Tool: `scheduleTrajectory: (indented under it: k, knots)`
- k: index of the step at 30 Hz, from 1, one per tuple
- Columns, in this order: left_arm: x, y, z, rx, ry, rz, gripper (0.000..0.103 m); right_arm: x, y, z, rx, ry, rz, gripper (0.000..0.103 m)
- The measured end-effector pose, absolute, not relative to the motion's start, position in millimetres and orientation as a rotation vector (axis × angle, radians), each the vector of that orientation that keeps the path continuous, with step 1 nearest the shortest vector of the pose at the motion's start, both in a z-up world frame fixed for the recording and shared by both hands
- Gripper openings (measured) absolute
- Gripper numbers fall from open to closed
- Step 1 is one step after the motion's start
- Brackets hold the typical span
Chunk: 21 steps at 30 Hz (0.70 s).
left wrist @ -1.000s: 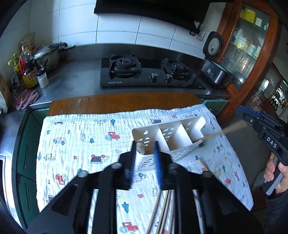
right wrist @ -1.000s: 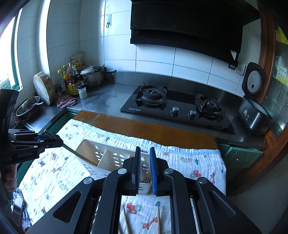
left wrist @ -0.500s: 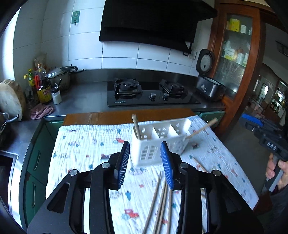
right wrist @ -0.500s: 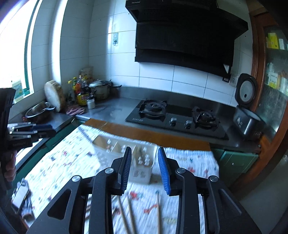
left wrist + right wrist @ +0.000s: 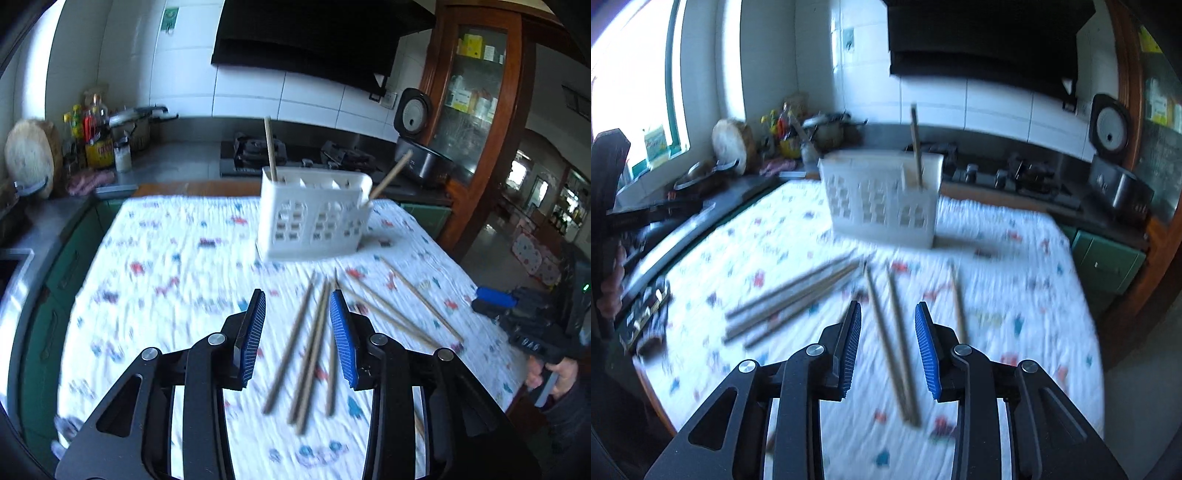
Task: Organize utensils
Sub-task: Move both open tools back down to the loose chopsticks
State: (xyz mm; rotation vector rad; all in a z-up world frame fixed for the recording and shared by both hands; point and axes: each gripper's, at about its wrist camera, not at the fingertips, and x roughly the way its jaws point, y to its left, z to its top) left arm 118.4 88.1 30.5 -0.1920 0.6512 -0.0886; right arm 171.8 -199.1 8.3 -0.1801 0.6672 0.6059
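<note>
A white utensil caddy (image 5: 314,216) stands on the printed cloth (image 5: 166,266), with one chopstick (image 5: 270,147) upright in its left end and another (image 5: 391,175) leaning out of its right end. Several loose chopsticks (image 5: 310,339) lie on the cloth in front of it. My left gripper (image 5: 297,338) is open and empty, low over a bundle of them. In the right wrist view, my right gripper (image 5: 887,349) is open and empty over two chopsticks (image 5: 894,332); more chopsticks (image 5: 798,295) lie to its left and the caddy (image 5: 882,201) stands beyond.
A gas stove (image 5: 299,153) and a rice cooker (image 5: 421,147) stand behind the table. Bottles and a pot (image 5: 99,140) sit on the counter at the left. A wooden cabinet (image 5: 476,92) stands at the right. The right gripper's body (image 5: 532,328) shows at the table's right edge.
Both grippers have opened, released a chopstick each into the caddy, and pulled back and down towards the loose chopsticks on the cloth.
</note>
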Motion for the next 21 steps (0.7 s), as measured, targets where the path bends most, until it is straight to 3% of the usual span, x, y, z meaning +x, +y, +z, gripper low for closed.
scheduleTrajectory:
  k: [8,21]
  knots:
    - [99,72,-9,-0.209,0.708,-0.124,0.037,161,-198,-47,-0.262,0.746,0.655,0.025]
    - [85,41,-41,-0.162,0.766,-0.215,0.036,183,-186,-82,-0.323,0.815,0.656,0.023]
